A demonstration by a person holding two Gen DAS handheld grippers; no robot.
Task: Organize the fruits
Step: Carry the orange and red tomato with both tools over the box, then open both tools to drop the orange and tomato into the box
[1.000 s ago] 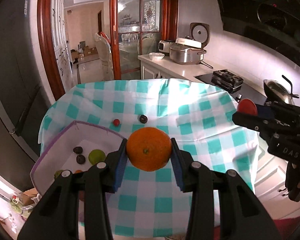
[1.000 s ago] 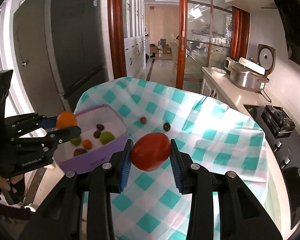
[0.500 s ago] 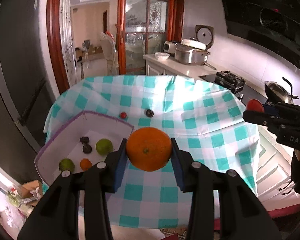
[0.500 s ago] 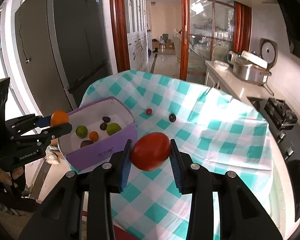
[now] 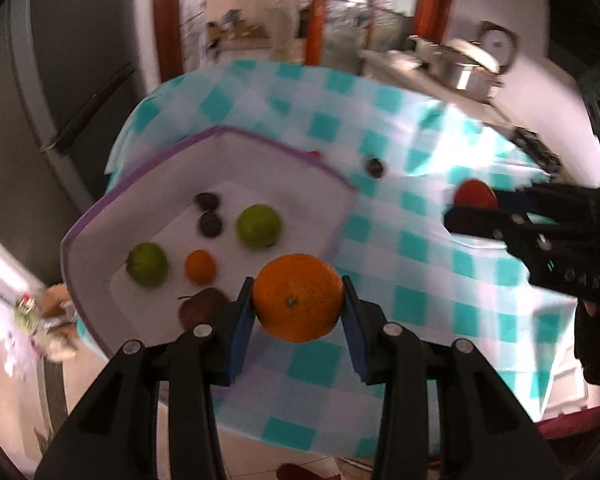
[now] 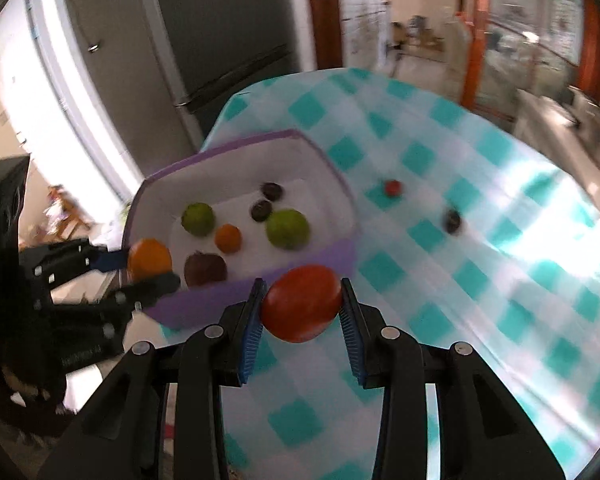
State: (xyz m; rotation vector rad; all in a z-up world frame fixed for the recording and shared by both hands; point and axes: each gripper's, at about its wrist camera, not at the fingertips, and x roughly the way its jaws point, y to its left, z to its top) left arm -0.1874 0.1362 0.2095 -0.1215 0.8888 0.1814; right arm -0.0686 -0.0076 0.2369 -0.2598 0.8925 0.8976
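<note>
The orange (image 5: 298,297) is clamped between the blue pads of the left gripper (image 5: 298,300), in the air over the near edge of the purple-rimmed bin (image 5: 100,208). The red tomato (image 6: 301,303) is pinched between the pads of the right gripper (image 6: 301,308), just in front of the bin's near purple wall and above the checked tablecloth (image 6: 480,280).

Inside the bin, on its white floor, lie two green fruits (image 5: 259,225), a small orange fruit (image 5: 199,266), two small dark fruits (image 5: 209,224) near the far wall, and a dark reddish-brown fruit (image 5: 202,306) near the front wall.

Outside the bin, on the tablecloth beyond its far corner, rest a small red fruit (image 6: 392,187) and a small dark fruit (image 6: 452,220), apart from each other.

Beyond the bin stands a dark refrigerator (image 6: 220,32). Both views are motion-blurred; finer detail of the small fruits cannot be resolved.
</note>
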